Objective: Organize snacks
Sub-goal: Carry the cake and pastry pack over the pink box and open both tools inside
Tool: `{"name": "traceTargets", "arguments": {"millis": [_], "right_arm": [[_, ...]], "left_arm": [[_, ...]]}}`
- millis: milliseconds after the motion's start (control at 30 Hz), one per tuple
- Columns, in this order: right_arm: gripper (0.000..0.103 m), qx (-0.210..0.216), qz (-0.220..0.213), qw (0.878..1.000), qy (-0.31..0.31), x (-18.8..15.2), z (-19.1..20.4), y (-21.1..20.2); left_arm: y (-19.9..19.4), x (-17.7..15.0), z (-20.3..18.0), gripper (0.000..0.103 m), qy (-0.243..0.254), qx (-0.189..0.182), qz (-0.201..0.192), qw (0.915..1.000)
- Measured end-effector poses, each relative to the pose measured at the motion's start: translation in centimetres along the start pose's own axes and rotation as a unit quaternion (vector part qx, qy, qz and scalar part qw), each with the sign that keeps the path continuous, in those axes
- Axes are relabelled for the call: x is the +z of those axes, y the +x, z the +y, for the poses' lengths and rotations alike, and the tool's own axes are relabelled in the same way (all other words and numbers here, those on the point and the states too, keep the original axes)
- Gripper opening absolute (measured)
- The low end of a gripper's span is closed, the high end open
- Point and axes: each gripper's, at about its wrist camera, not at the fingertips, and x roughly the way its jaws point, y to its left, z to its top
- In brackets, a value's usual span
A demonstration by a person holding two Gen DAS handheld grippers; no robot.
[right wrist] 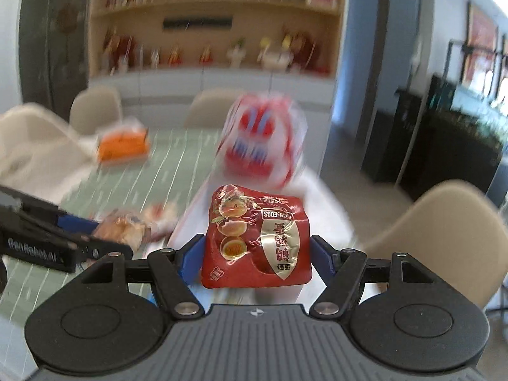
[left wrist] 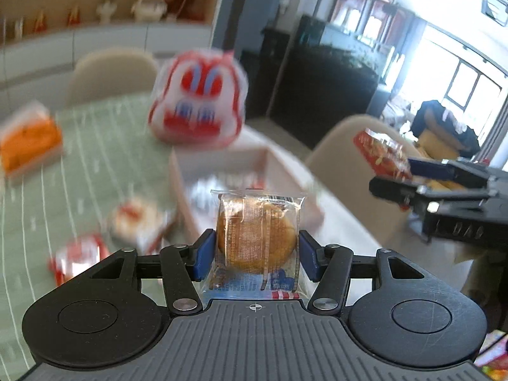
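Observation:
My left gripper is shut on a clear-wrapped round cake, held upright above the table. My right gripper is shut on a red quail-egg packet; that gripper also shows at the right of the left wrist view with the red packet at its tip. The left gripper enters the right wrist view from the left, the cake in it. A white open box sits on the table beyond the cake. Behind it stands a big red-and-white bag, blurred.
A green striped tablecloth covers the table. On it lie an orange pack, a small red-white packet and a wrapped pastry. Beige chairs stand around the table, one close at the right. Shelves and dark cabinets line the walls.

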Motion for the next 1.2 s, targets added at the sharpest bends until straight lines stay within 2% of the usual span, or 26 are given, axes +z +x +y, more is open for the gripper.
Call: {"name": "traceTargets", "arguments": {"millis": [100,200,333,400,533,667,733,900,1033,1100,1200], "right_arm": [[0.071,-0.003,-0.026,1.000,0.011,3.3,-1.7,0.7],[0.071,-0.005,-0.041,0.999,0.001,5.2,-3.1,1.6],[0.071,0.004,-0.027,1.000,-0.008,5.9,-4.5,4.0],[0.071,0.013,-0.007,1.000,0.000,5.6,-5.1,5.5],[0.071,0.036,0.032,0.999,0.016,4.7,-5.9,9.3],[0.071,0.069,0.082,0.993,0.042,4.1,-5.9,13.9],[0.071,0.083,0.106,0.990,0.044,3.8,-5.0,16.2],[0.071,0.099,0.158,0.982,0.026,3.0,-1.6,22.2],[0.072,0.121,0.204,0.970,0.054,2.2,0.0,26.4],[0.072,0.136,0.231,0.961,0.065,1.8,0.5,28.2],[0.072,0.130,0.242,0.959,0.065,1.8,0.8,29.2]], "left_arm": [[1.6,2.6,-1.2,0.061,0.010,0.008,-0.013,0.9998],[3.8,4.0,-2.1,0.061,0.009,0.008,-0.010,0.9999],[7.1,4.5,-2.4,0.061,0.002,0.022,-0.001,0.9998],[9.1,3.9,-1.5,0.061,-0.016,0.033,0.001,0.9993],[13.9,2.2,1.6,0.061,-0.074,0.034,0.017,0.9965],[16.7,0.2,3.5,0.061,-0.092,0.038,0.028,0.9947],[17.2,-0.2,3.8,0.062,-0.093,0.036,0.034,0.9945],[15.4,-0.7,4.2,0.061,-0.085,0.023,0.010,0.9961],[14.8,-0.8,5.2,0.061,-0.107,0.020,0.007,0.9941],[15.5,-0.4,5.0,0.061,-0.087,0.019,0.037,0.9953],[15.6,0.1,3.5,0.061,-0.022,0.034,0.026,0.9989]]}}
